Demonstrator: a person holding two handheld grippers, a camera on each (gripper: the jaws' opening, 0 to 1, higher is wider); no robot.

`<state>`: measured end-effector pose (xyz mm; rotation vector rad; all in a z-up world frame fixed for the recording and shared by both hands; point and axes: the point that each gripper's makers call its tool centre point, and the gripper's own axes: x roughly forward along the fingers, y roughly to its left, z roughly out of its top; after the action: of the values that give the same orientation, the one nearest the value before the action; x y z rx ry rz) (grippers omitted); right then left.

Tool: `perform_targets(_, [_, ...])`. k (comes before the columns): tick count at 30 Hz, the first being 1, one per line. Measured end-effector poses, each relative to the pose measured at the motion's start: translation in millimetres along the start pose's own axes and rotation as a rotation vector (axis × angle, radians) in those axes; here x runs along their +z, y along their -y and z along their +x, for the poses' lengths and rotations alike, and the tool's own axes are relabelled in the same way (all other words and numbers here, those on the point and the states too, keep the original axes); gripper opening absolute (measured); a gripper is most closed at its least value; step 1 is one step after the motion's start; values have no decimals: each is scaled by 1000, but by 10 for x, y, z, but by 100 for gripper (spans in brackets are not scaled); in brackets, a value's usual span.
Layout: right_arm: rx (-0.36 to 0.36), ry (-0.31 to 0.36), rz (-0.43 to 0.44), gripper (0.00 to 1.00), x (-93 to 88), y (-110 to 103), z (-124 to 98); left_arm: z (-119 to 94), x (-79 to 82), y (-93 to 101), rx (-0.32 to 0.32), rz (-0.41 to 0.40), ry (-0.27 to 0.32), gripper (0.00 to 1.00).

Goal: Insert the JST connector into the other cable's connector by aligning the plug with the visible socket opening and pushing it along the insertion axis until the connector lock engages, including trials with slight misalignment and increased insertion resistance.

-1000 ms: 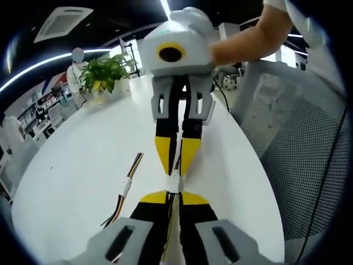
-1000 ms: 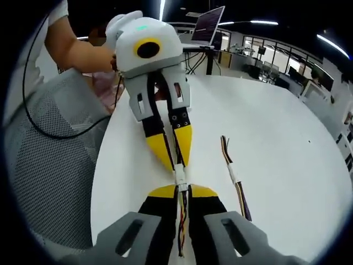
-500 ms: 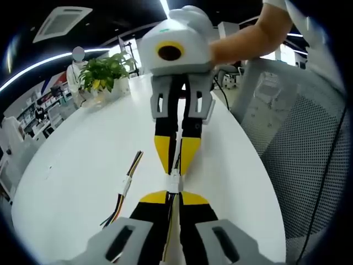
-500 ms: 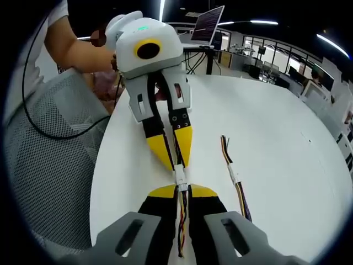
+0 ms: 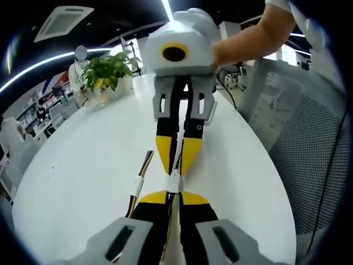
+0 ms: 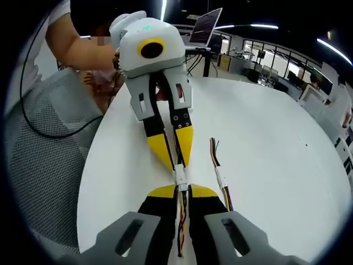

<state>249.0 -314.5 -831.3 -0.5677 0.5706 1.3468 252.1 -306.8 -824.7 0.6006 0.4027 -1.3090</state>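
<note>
Left gripper and right gripper: black jaws with yellow wedge-shaped tips, mounted on light grey slotted brackets. Seen head-on, each has a rounded white housing with a yellow ring around a dark centre, a small green light on top and screw holes along its black jaw arms. The person's sleeve is white, short.

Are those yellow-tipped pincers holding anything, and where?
Yes. Each gripper, left and right, holds one cable by its wires, just behind the white connectors meeting between the jaws.
</note>
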Motion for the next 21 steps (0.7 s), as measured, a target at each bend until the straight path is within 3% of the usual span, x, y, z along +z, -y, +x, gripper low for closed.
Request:
perform_targets(6, [-3, -12, -4, 4, -70, 100, 92, 85, -90, -83, -2, -20, -14, 0])
perform_targets(21, [-11, -4, 10, 4, -103, 241, 145, 140, -131, -189, -4, -41, -16, 0])
